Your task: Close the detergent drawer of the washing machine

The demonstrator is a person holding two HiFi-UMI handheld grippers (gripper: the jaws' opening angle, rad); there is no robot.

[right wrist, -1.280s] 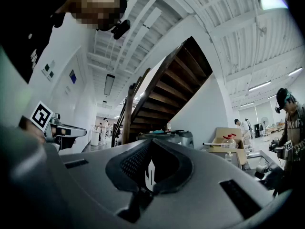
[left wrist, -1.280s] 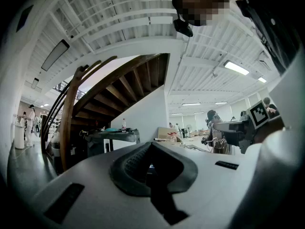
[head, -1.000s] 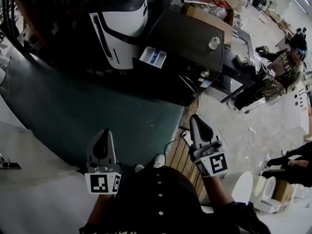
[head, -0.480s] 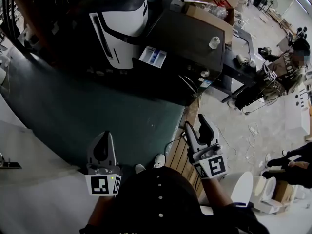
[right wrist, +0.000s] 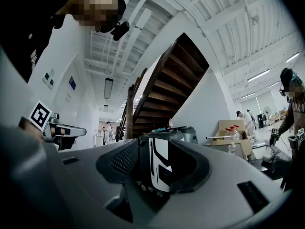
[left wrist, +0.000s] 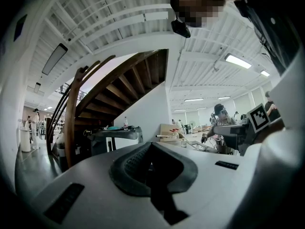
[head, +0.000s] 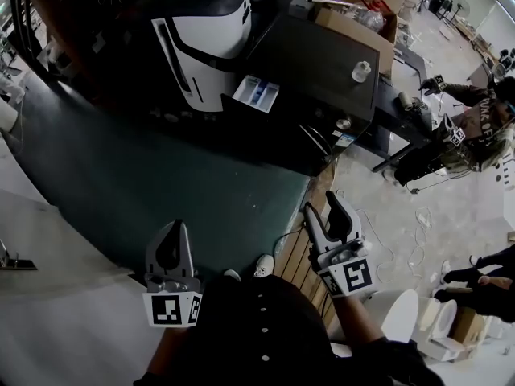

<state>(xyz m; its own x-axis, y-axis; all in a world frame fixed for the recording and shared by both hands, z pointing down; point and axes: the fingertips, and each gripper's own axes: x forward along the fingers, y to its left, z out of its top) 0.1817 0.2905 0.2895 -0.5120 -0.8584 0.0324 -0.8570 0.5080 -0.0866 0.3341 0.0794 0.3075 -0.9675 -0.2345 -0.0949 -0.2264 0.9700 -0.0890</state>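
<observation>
The black-and-white washing machine (head: 205, 43) stands far ahead at the top of the head view. Its white and blue detergent drawer (head: 257, 93) sticks out of the front. Both grippers hang low, close to my body and well short of the machine. My left gripper (head: 172, 233) is shut with nothing in it; in the left gripper view its pads (left wrist: 151, 151) meet. My right gripper (head: 323, 207) has its jaws opening and nothing between them. Through that gap the right gripper view shows the machine (right wrist: 159, 168) in the distance.
A dark green mat (head: 161, 183) covers the floor between me and the machine. Right of the machine is a dark cabinet (head: 322, 63) with a cardboard box (head: 354, 22) and a white cup (head: 360, 71). A person (head: 475, 127) stands at the right. White toilets (head: 418, 320) sit at bottom right.
The right gripper's jaws have gone from shut to spread apart, and that gripper has sunk a little. The left gripper has stayed put and shut.
</observation>
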